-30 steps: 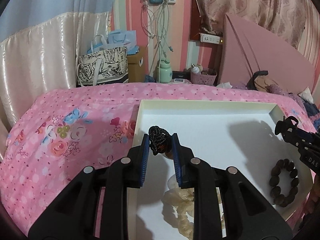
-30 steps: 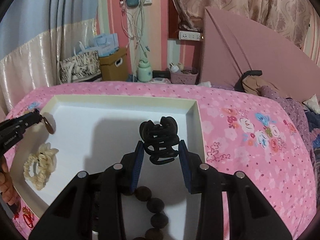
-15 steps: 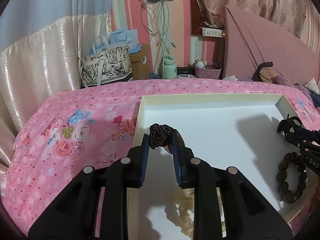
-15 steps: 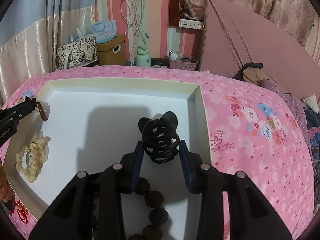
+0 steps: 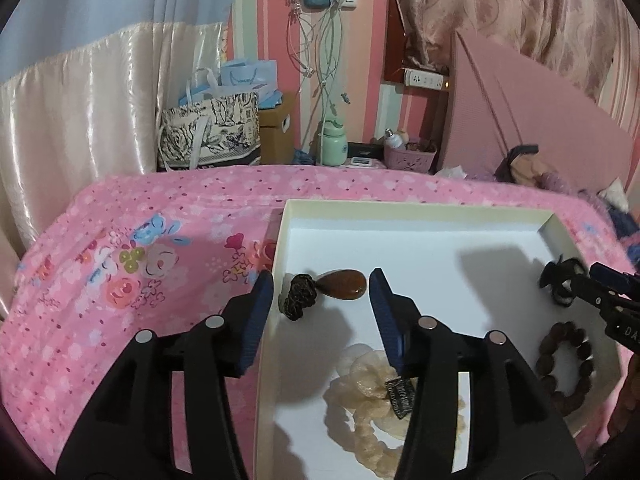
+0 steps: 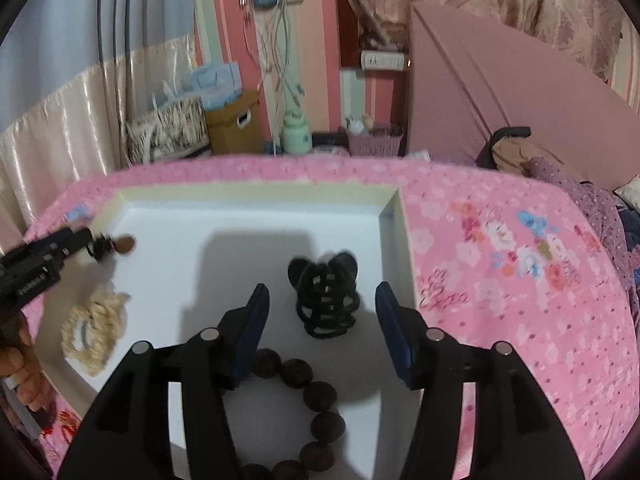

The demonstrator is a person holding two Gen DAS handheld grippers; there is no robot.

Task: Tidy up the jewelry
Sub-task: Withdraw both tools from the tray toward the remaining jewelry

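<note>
A white tray (image 5: 420, 240) lies on the pink bed. My left gripper (image 5: 322, 304) is open; a brown teardrop pendant (image 5: 343, 284) with a dark knotted cord (image 5: 298, 295) lies on the tray floor between its fingers. My right gripper (image 6: 322, 314) is open; a black hair claw (image 6: 326, 294) lies on the tray just ahead of its fingers. A cream scrunchie (image 5: 374, 384) and a dark bead bracelet (image 5: 566, 356) lie in the tray too. The pendant (image 6: 124, 244), scrunchie (image 6: 96, 330) and bracelet (image 6: 316, 396) also show in the right wrist view.
The pink floral bedspread (image 5: 120, 280) surrounds the tray. A pink headboard (image 5: 540, 120) stands at the back right. Bags, a box and a green bottle (image 5: 334, 148) stand beyond the bed's far edge.
Both grippers opened. The left one let the pendant and cord down onto the tray; the right one let the black hair claw down onto the tray.
</note>
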